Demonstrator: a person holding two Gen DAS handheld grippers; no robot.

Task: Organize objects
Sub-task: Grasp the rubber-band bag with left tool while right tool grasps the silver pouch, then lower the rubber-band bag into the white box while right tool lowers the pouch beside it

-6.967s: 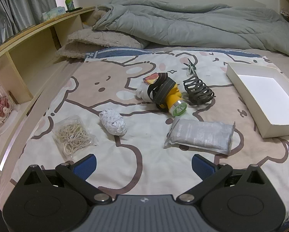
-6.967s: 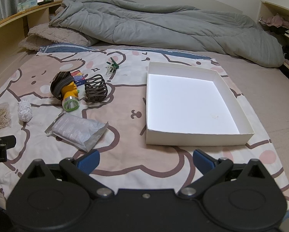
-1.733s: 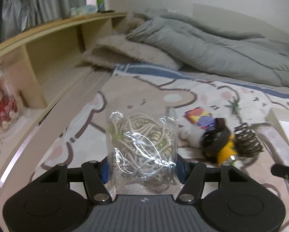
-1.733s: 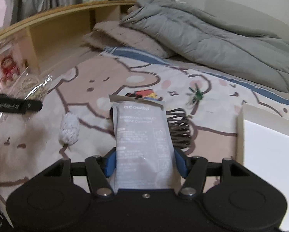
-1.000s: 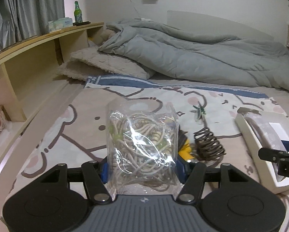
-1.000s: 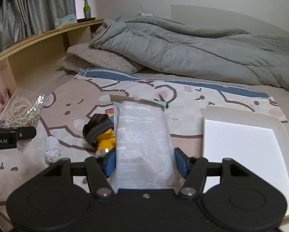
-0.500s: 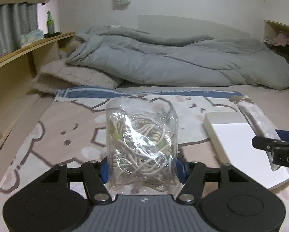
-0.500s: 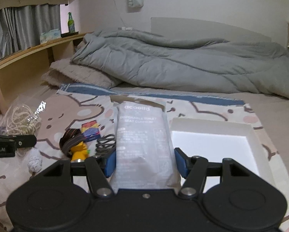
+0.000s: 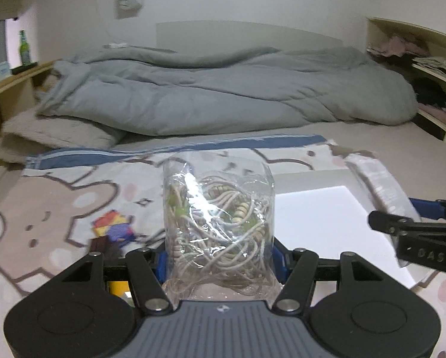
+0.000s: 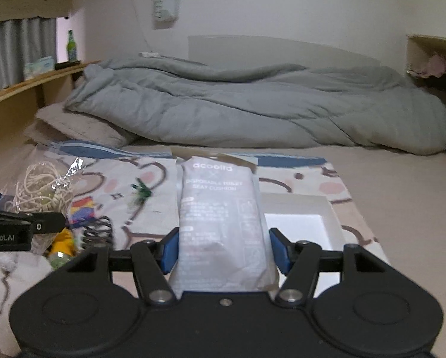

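Observation:
My left gripper (image 9: 221, 261) is shut on a clear bag of rubber bands (image 9: 218, 223) and holds it up above the bed, at the left edge of the white box (image 9: 321, 220). My right gripper (image 10: 224, 252) is shut on a grey toilet seat cushion packet (image 10: 221, 217) and holds it upright over the near left part of the white box (image 10: 297, 208). The bag also shows in the right wrist view (image 10: 42, 191). The packet also shows in the left wrist view (image 9: 378, 179).
On the cartoon sheet lie a coloured card (image 9: 112, 223), a black coil hair clip (image 10: 99, 231), a yellow flashlight (image 10: 61, 246), a green clip (image 10: 140, 192) and a white scrunchie (image 10: 6, 262). A grey duvet (image 10: 252, 104) fills the back. Wooden shelves stand at left.
Both grippers have swung further right with their loads; the white box now sits closer and more centred under them, and the loose objects have slid left.

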